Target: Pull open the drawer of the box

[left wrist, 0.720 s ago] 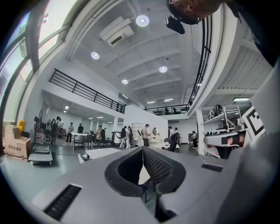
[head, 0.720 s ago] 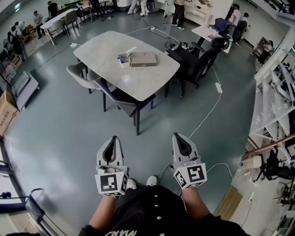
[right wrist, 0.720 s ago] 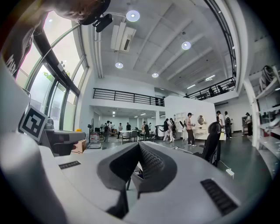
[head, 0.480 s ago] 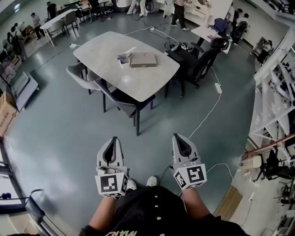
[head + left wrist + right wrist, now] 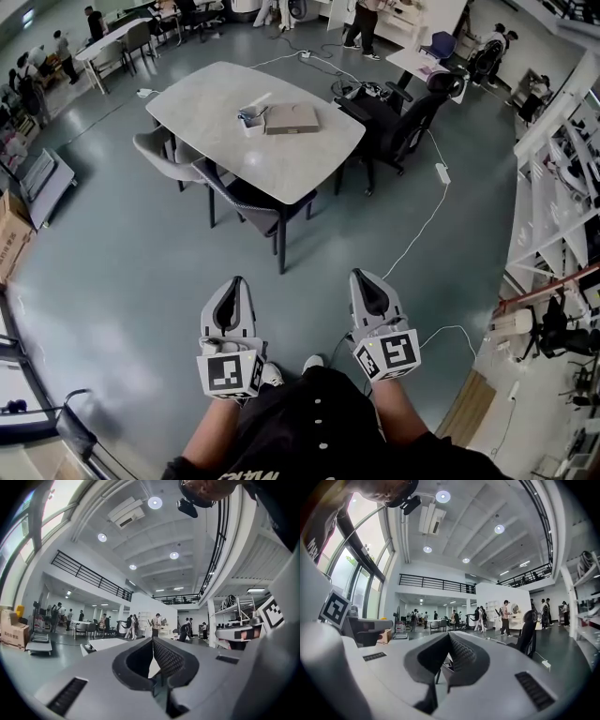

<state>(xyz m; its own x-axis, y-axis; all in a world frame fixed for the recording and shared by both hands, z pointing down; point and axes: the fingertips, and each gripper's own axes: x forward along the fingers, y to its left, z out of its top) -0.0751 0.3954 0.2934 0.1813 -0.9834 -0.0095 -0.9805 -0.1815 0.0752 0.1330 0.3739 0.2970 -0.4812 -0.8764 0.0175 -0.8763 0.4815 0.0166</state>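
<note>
The flat tan box (image 5: 292, 119) lies on the pale oval table (image 5: 281, 159), far ahead of me across the grey floor. Its drawer looks closed from here. My left gripper (image 5: 232, 281) and right gripper (image 5: 362, 275) are held level side by side in front of my body, well short of the table. Both are shut with nothing between the fingers. In the left gripper view the left gripper (image 5: 153, 639) has its tips together, and the table (image 5: 110, 644) shows far off. The right gripper (image 5: 449, 634) looks the same in its own view.
A small white holder (image 5: 251, 120) stands left of the box. Dark chairs (image 5: 246, 199) sit at the table's near side, and a black office chair (image 5: 410, 127) stands to its right. A white cable (image 5: 424, 225) runs over the floor. Shelving (image 5: 553, 187) lines the right. People stand far back.
The head view has drifted slightly and one shoe has slipped out of sight below me. Both grippers keep their place and stay shut.
</note>
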